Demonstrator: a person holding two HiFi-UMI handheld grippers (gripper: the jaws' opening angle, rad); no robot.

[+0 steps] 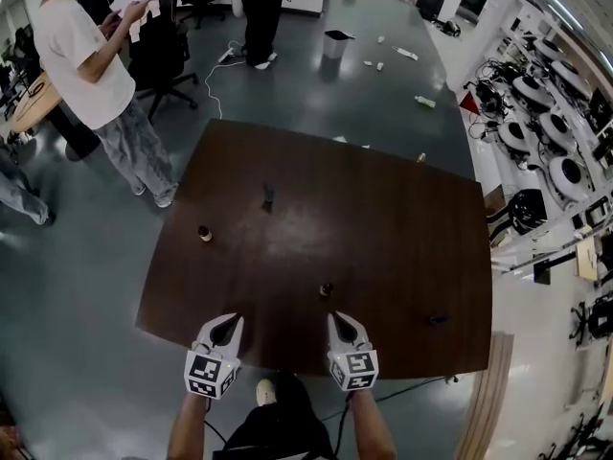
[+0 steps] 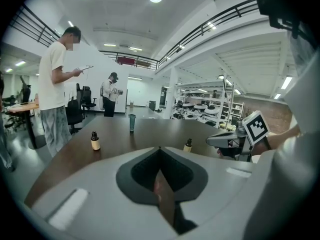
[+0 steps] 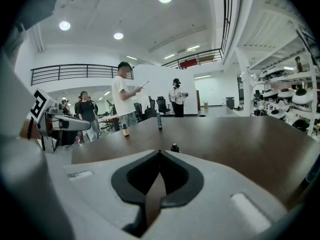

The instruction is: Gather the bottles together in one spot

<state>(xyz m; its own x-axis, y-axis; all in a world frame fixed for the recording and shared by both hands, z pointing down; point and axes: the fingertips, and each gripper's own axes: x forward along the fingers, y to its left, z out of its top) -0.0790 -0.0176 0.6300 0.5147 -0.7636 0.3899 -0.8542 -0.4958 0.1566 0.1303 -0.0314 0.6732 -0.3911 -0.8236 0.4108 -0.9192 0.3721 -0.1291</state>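
Several small bottles stand scattered on the dark brown table [image 1: 383, 228]. A small amber bottle [image 1: 204, 233] [image 2: 95, 141] [image 3: 125, 130] is at the left and a tall dark bottle [image 1: 269, 196] [image 2: 131, 122] [image 3: 159, 120] is further back. A small black-capped bottle [image 1: 327, 289] [image 2: 188, 145] [image 3: 174, 147] stands just beyond my right gripper [image 1: 337, 316] [image 3: 160, 152]. Another dark bottle [image 1: 438, 320] sits near the front right edge. The left gripper [image 1: 230, 320] [image 2: 160, 149] hovers over the front edge beside the right one. Both grippers are shut and hold nothing.
A tiny bottle-like object [image 1: 421, 158] sits at the table's far edge. A person in a white shirt [image 1: 91, 65] stands by the table's far left corner, with office chairs [image 1: 158, 56] behind. Shelves of equipment [image 1: 556, 132] line the right side.
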